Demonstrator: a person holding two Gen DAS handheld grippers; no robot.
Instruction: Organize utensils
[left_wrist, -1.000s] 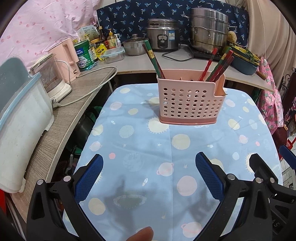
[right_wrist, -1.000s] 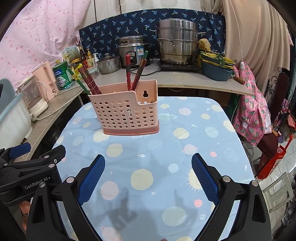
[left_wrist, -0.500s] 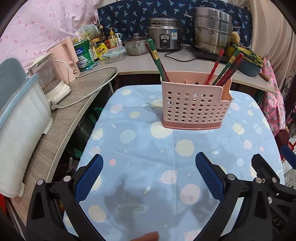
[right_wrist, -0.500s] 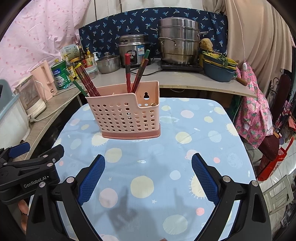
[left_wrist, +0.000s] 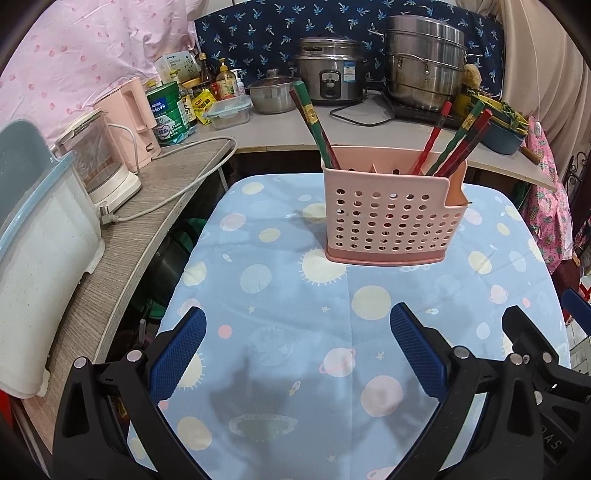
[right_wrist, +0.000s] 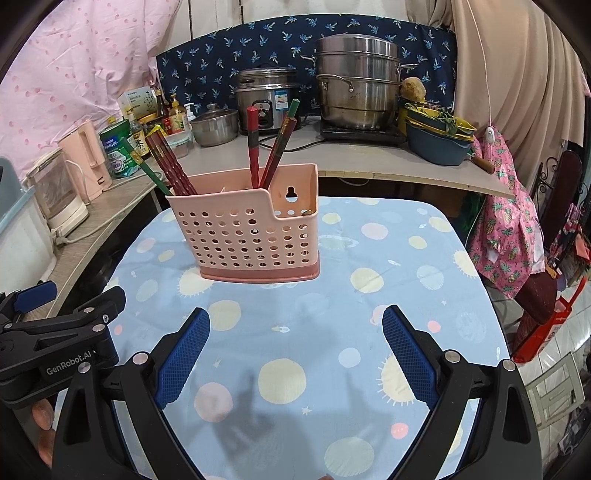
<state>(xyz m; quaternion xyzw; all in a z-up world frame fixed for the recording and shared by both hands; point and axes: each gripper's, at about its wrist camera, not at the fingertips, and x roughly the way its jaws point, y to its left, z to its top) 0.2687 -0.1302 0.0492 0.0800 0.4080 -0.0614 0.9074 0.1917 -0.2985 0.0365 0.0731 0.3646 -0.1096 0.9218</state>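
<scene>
Both grippers are hovering low over the desk (left_wrist: 280, 280) with its blue planet-print cloth, and both are spread wide with nothing between their fingers. The left gripper (left_wrist: 295, 350) and the right gripper (right_wrist: 295, 350) are sitting side by side, each pointing toward the pink perforated utensil holder (left_wrist: 388, 218) that is standing upright ahead of them, toward the far half of the desk.

The chopsticks are already standing in the holder: a red-and-green pair (left_wrist: 314, 125) is leaning out of its left end, while several red and green ones (left_wrist: 458, 140) are fanning out of the right end. No loose utensil is showing on the cloth, so the sorting is looking close to finished, or a regrouping between compartments is what remains.

If a chopstick is to be moved, the person would do well in approaching from above, closing the pads on the shaft near its upper half and drawing it along its own lean, since a sideways pull could tip the light holder. Steadying the holder's wall with the other gripper would help.

From the left gripper the holder is lying ahead and slightly right; from the right gripper, ahead and slightly left, well apart from both.
</scene>
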